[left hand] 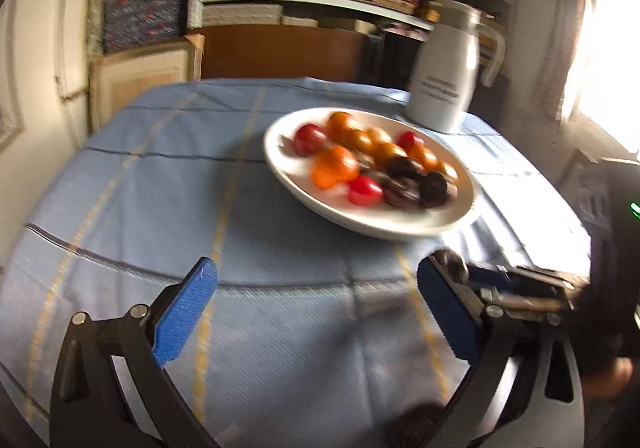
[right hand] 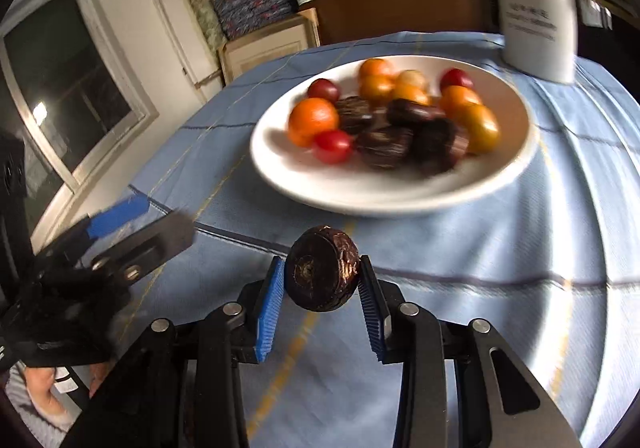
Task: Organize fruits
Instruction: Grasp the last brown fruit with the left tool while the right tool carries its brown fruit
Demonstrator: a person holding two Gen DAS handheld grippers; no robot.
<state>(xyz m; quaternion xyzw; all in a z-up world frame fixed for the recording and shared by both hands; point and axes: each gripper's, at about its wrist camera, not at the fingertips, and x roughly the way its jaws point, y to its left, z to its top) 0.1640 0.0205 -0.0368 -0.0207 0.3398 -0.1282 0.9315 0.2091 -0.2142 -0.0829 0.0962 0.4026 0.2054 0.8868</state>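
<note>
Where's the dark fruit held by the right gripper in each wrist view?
Left wrist: dark fruit at lower right, mostly hidden behind the left gripper's right finger.
Right wrist: dark fruit low centre, clamped between blue pads.
Shared landmark: white plate just beyond it.

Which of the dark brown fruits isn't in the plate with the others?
The dark brown fruit clamped in the right gripper, hanging over the blue tablecloth. The other brown ones lie in the white plate.

Glossy white plate (right hand: 400, 196) on matt woven blue cloth (right hand: 480, 308).
</note>
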